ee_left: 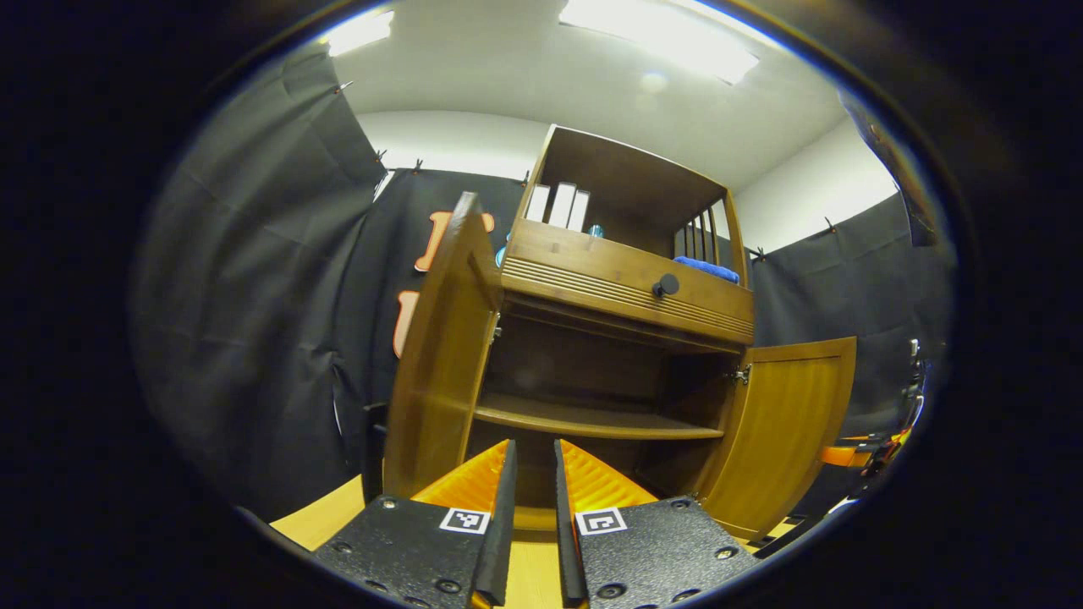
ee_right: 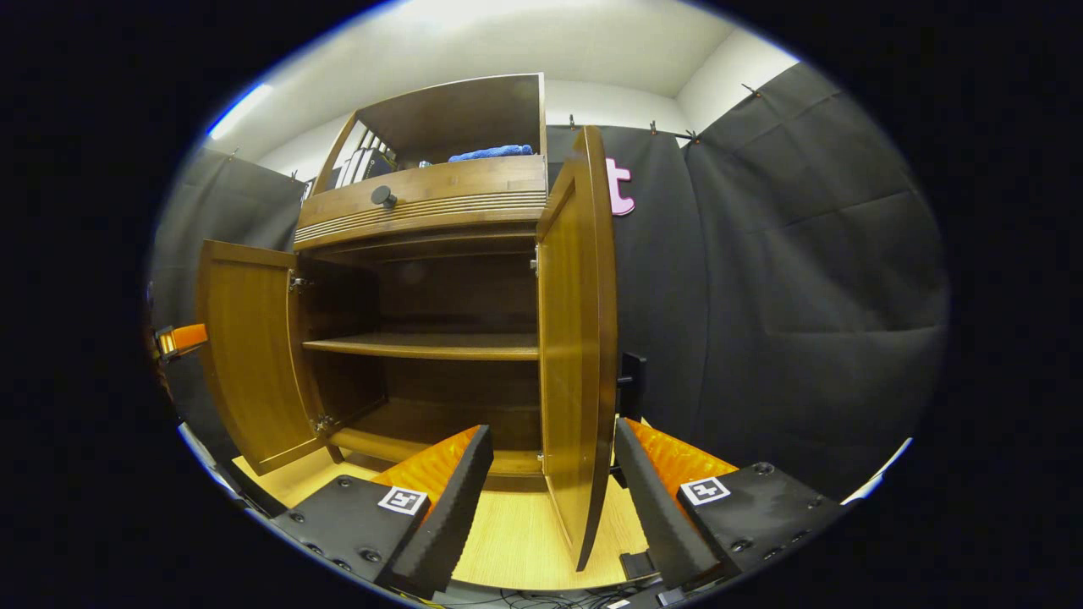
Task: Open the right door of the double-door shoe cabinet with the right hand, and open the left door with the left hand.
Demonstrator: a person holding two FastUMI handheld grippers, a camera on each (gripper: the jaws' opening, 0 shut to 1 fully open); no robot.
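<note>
The wooden shoe cabinet (ee_left: 626,292) has both lower doors swung wide open. In the left gripper view the left door (ee_left: 440,355) stands edge-on at the left and the right door (ee_left: 795,423) hangs open at the right. My left gripper (ee_left: 533,447) is back from the cabinet, its fingers a narrow gap apart with nothing between them. In the right gripper view the right door (ee_right: 575,338) stands edge-on between the fingers of my right gripper (ee_right: 554,430). That gripper is open, with a gap on the door's left side. The left door (ee_right: 250,355) is open at the left.
Inside are a bare shelf (ee_right: 423,345) and a dark cavity. Above is a drawer with a black knob (ee_left: 666,285). The top niche holds white books (ee_left: 558,205) and a blue cloth (ee_left: 709,269). The cabinet stands on a light wood floor (ee_right: 516,541). Black cloth walls close both sides.
</note>
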